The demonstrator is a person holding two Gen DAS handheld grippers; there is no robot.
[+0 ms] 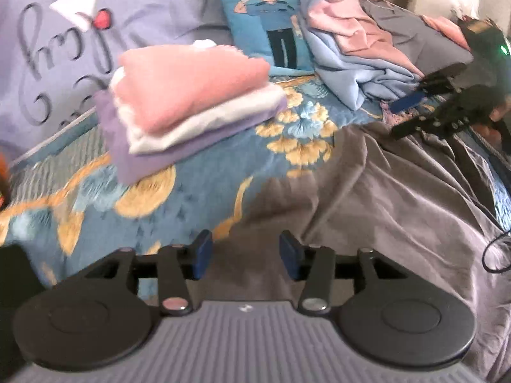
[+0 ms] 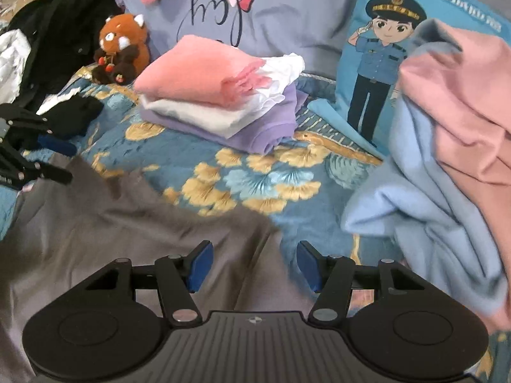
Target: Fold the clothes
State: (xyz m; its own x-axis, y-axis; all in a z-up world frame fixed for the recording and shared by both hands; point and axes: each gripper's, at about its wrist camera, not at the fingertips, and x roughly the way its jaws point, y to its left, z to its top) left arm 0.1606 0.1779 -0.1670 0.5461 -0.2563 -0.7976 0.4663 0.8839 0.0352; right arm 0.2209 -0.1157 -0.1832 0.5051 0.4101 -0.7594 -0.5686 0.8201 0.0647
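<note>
Left tongs (image 1: 244,257): blue pads parted, holding nothing, directly above the near edge of the grey garment (image 1: 399,210). The garment lies loose and creased on the bedspread (image 1: 198,172), spreading rightward toward the right tongs (image 2: 254,266), also parted and empty over the same cloth. Both are about equally near.

The folded stack (image 2: 217,95) sits beyond. Only the right view shows the stuffed toy (image 2: 123,48); the unfolded heap (image 2: 447,134) shows larger there.

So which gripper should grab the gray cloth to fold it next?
Probably left. The left gripper hangs open with the gray cloth right below its fingers. The right gripper, also open, sits at the cloth's edge, partly over the bedspread.
</note>
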